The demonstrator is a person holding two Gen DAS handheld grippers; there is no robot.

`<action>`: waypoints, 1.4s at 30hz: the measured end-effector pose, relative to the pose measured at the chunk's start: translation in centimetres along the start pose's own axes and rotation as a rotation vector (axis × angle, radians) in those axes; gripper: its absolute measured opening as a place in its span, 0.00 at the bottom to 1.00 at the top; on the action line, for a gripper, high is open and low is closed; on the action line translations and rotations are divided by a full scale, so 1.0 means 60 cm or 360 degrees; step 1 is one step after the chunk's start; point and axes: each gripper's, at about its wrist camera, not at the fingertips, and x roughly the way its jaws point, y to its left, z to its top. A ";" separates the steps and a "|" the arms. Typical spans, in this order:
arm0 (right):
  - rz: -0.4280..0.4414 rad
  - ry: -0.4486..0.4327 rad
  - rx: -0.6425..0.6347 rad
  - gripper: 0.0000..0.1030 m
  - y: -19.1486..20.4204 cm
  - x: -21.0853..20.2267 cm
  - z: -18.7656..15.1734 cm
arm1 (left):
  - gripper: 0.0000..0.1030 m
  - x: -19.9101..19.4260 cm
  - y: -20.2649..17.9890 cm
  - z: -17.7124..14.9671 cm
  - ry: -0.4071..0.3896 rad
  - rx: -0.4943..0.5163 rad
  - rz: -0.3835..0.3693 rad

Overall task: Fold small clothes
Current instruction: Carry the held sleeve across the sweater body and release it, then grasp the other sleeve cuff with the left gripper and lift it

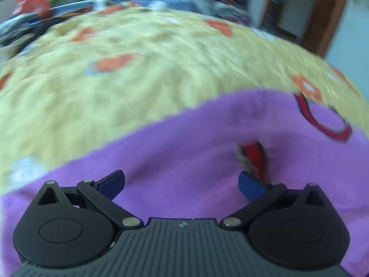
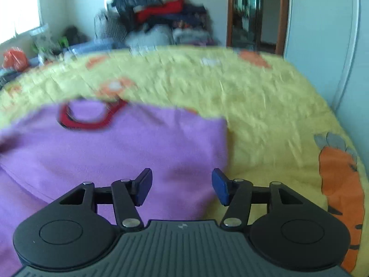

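Note:
A small purple shirt (image 1: 184, 143) with a red-and-dark neckband (image 1: 322, 120) lies flat on a yellow bedspread (image 1: 115, 73). A red and black patch (image 1: 252, 154) shows on its cloth. My left gripper (image 1: 182, 184) hovers above the shirt, jaws wide apart, nothing between the blue pads. In the right wrist view the same shirt (image 2: 126, 147) fills the left half, its neckband (image 2: 90, 115) at the far side and its right edge running down the middle. My right gripper (image 2: 182, 184) stands open over that edge, pads clear of the cloth.
The yellow bedspread (image 2: 265, 115) with orange carrot prints stretches around the shirt. A heap of clothes (image 2: 161, 16) is piled beyond the bed's far edge. A wooden door frame (image 2: 283, 13) and a pale wall stand at the right. Clutter (image 1: 32, 4) lies at the far left.

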 end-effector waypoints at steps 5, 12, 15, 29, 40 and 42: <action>0.0275 -0.0100 0.0041 0.86 0.085 -0.054 -0.019 | 1.00 -0.096 0.163 -0.030 -0.0119 -0.0263 -0.0064; 0.0467 0.0006 0.0002 0.86 0.215 -0.042 -0.078 | 1.00 -0.161 0.214 -0.093 -0.0173 -0.0017 0.0047; 0.0493 0.0071 0.0010 0.86 0.242 -0.036 -0.098 | 1.00 -0.168 0.136 -0.129 -0.0315 0.0234 0.0256; 0.0444 0.0106 0.0041 0.86 0.239 -0.066 -0.131 | 0.71 -0.066 0.019 -0.149 -0.0246 0.0122 0.0347; 0.0509 0.0115 -0.0002 0.86 0.259 -0.066 -0.128 | 0.10 -0.140 0.237 -0.115 -0.0237 -0.0497 0.0041; 0.0533 0.0141 -0.0015 0.86 0.269 -0.066 -0.129 | 0.10 -0.161 0.307 -0.100 -0.0281 -0.0697 -0.0009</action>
